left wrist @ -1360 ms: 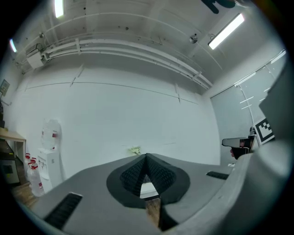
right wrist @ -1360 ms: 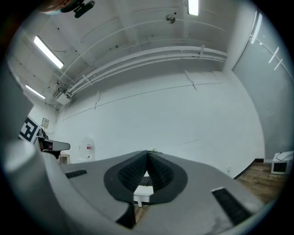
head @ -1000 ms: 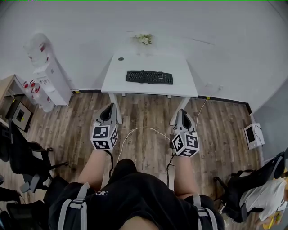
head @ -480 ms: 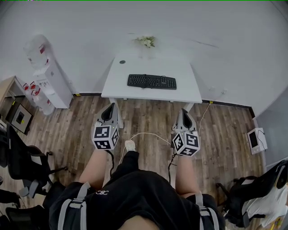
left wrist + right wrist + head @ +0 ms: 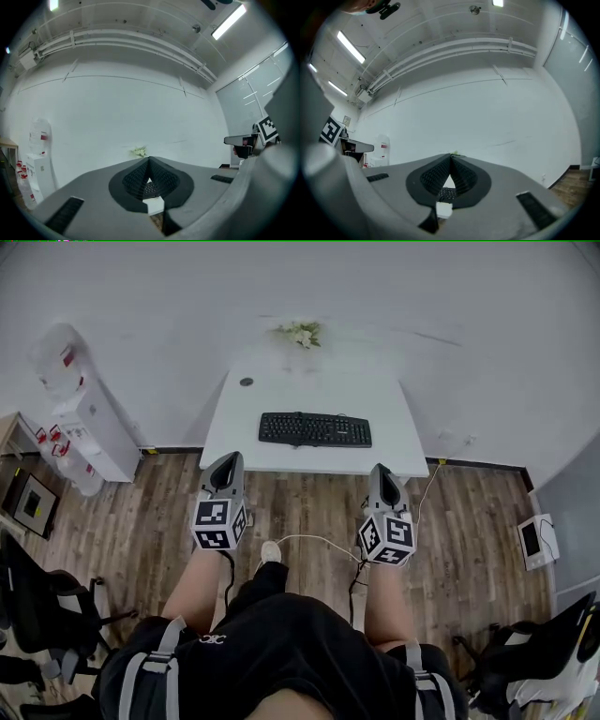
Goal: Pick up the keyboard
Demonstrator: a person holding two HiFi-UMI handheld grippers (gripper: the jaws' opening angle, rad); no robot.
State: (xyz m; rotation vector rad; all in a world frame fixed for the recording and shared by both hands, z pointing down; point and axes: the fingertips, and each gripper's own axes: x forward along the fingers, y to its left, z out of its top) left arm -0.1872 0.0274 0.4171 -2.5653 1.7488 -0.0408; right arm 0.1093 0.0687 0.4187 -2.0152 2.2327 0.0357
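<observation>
A black keyboard (image 5: 315,429) lies flat across the middle of a white desk (image 5: 244,446) against the far wall. My left gripper (image 5: 225,465) is shut and empty, held level just short of the desk's front edge, left of the keyboard. My right gripper (image 5: 382,474) is also shut and empty, level, in front of the desk near its right side. In the left gripper view the closed jaws meet in a point (image 5: 149,161) and a bit of the keyboard (image 5: 149,189) shows through the gap. The right gripper view shows the same, its jaws (image 5: 451,158) shut, with the keyboard (image 5: 446,193) peeking below.
A small vase of flowers (image 5: 300,334) and a dark round spot (image 5: 246,382) sit at the desk's back. A white water dispenser (image 5: 80,418) stands left, office chairs (image 5: 42,601) at lower left and lower right (image 5: 553,652). A white cable (image 5: 314,540) trails over the wooden floor.
I have stepped toward the desk: the desk and keyboard sit nearer and lower in the head view, and both grippers now reach its front edge. Both stay shut.
</observation>
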